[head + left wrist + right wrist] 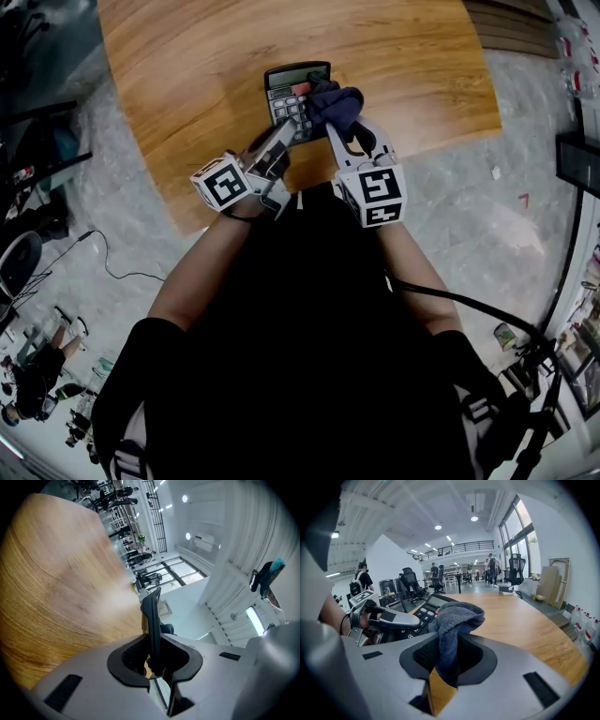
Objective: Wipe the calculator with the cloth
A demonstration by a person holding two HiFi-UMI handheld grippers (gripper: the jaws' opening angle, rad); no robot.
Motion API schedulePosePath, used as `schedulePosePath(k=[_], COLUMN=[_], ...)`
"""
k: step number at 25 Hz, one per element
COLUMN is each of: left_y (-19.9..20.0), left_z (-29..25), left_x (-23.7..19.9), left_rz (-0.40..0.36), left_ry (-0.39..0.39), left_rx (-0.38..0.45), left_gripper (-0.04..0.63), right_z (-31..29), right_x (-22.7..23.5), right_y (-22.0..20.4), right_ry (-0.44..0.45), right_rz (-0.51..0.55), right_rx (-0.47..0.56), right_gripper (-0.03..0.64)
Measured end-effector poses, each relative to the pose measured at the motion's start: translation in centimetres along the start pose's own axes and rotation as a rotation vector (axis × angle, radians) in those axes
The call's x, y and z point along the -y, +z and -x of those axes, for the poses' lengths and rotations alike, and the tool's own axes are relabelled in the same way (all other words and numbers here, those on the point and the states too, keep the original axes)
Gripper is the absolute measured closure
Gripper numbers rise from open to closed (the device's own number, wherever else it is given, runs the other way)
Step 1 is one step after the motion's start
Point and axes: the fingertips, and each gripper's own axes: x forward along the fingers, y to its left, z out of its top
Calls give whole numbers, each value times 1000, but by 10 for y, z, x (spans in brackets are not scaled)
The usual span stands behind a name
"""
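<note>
Calculator (292,92) is on the wooden bench (187,75), near its front edge, with the display end away from the person.

Left tongs (281,139) come in from the lower left and are clamped on the calculator's near edge. In the left gripper view the tongs (154,660) have their pads closed on a thin dark blade. That's the calculator (152,616) seen edge-on, so no keys or display show there. I can't tell whether it lies flat on the bench or is tipped up.

Right tongs (342,131) are clamped on the dark blue cloth (336,103). In the right gripper view a fold of cloth (457,616) runs down between the pads of the tongs (447,663), and the rest is bunched out ahead.

The bunch sits over the right side of the keypad and hides those keys in the head view. Only the display and the left key columns are readable. In the right gripper view the cloth blocks the right half of the calculator (423,612), so actual contact with the keys isn't visible.

The left tongs (389,618) cover the calculator's near-left part there. The person's dark torso fills the lower half of the head view.
</note>
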Motion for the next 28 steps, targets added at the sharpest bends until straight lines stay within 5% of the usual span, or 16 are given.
schedulePosePath(k=[11, 23, 28], left_y=[11, 2, -2], left_z=[3, 0, -1], left_x=[-6, 6, 5], left_rz=[77, 89, 90], left_ry=[18, -26, -32], left_rx=[69, 41, 5], left_gripper=[524, 523, 523], right_z=[8, -2, -17], right_x=[-84, 6, 10], right_y=[0, 18, 39], right_ry=[203, -13, -27], right_rz=[44, 23, 15], right_rx=[2, 24, 53], right_gripper=[529, 529, 529])
